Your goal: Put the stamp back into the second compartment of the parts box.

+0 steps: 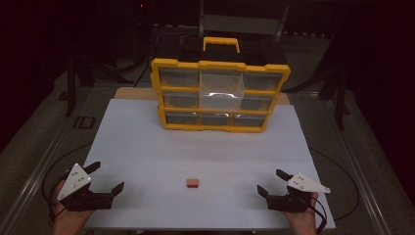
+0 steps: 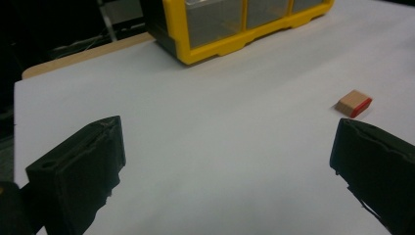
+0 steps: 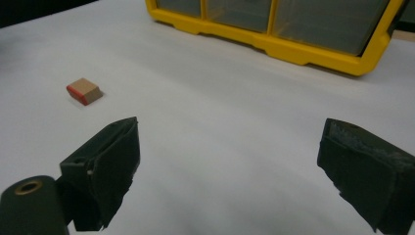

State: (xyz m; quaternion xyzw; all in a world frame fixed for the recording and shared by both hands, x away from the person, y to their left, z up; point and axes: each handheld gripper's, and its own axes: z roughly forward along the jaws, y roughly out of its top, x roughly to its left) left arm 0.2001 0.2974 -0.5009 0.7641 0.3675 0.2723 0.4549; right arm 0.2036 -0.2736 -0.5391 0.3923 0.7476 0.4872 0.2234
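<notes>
**Nothing picked up yet: block untouched between my two tongs**

I have both tongs at the near edge of the surface and neither has done any work so far, as far as I can judge. My left tongs [image 1: 104,177] stand spread wide with nothing between the jaws; my right tongs [image 1: 273,182] are likewise released and empty. The small wooden block [image 1: 193,183], tan with a red edge, lies flat on the white sheet roughly midway between them, apart from both and a little closer to the near edge than to the middle. In the left gripper view the same block [image 2: 354,103] sits ahead and off to the right of my jaws; in the right gripper view it [image 3: 84,91] sits ahead and to the left.

So the whole job is still ahead: reach in, close on the block, and carry it. My guess is that it belongs in the yellow drawer organiser [image 1: 220,94] standing upright at the far side, well apart from the block. Its clear drawers all look shut; what they hold I cannot tell.

The surface [image 1: 147,147] is a plain white sheet on a wooden board, with grey table around it. The room beyond is dark, with cables and stands dimly visible.
</notes>
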